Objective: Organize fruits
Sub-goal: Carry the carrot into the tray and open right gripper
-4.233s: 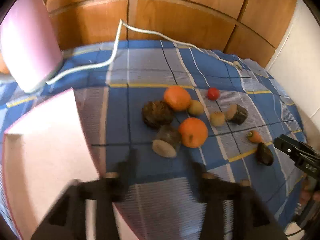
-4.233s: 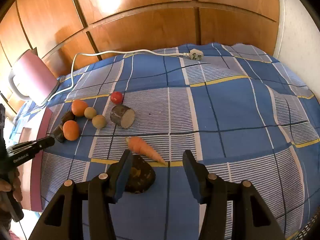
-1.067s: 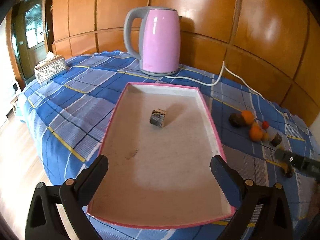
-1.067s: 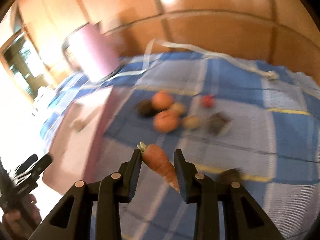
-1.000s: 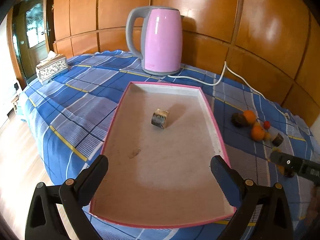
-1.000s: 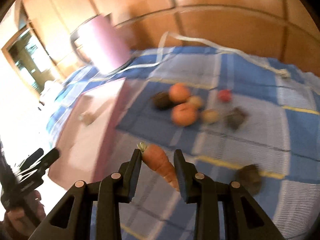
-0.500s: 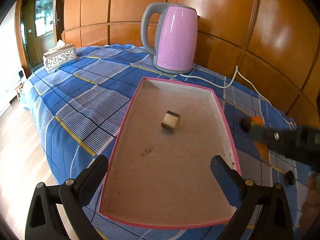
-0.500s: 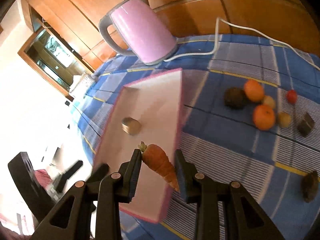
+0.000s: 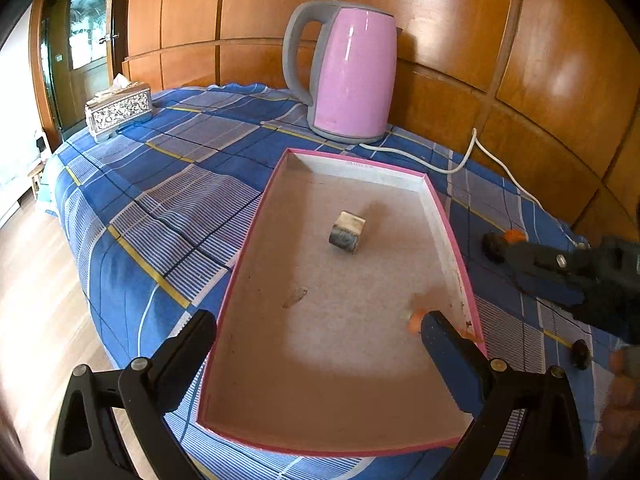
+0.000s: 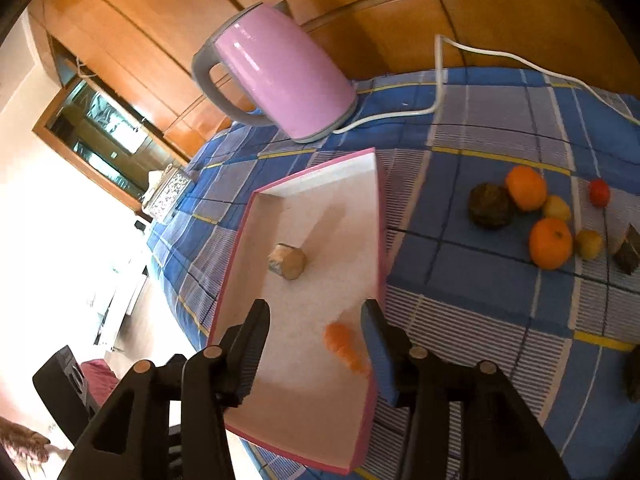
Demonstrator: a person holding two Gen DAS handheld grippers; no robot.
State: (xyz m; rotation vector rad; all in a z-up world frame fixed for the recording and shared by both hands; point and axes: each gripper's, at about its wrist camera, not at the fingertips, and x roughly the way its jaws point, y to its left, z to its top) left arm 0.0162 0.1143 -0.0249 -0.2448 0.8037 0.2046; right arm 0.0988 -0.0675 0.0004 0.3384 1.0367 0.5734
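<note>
Over the shallow pink-rimmed cardboard tray [image 10: 378,216] on the blue checked worktop [image 10: 472,280], we see our right tool [image 10: 316,320] with its jaws just opened and no longer pressing the small orange carrot [image 10: 344,346], which shows blurred between the fingers, close to the right one, above the tray's near right corner. In the left wrist view the same carrot [image 9: 416,320] is mostly hidden behind our left tool's right finger, so we cannot tell whether it rests on the tray floor. Our left tool [image 9: 320,346] hangs wide open over the tray's near end with nothing in it. A short, dark-skinned cut vegetable chunk [image 10: 287,261] lies alone in the middle of the tray.

Beyond the tray stands a pink electric kettle with a grey handle [image 9: 344,72], its white cord [image 10: 440,80] trailing across the cloth. A silver patterned tissue box [image 9: 119,109] sits at the far left corner. To the right of the tray, well apart from it, lie two oranges [image 10: 550,242], a dark round fruit [image 10: 490,205], two small yellow fruits [image 10: 588,243] and a small red fruit [image 10: 599,192]. Another dark chunk [image 10: 628,250] is cut off at the frame edge.
</note>
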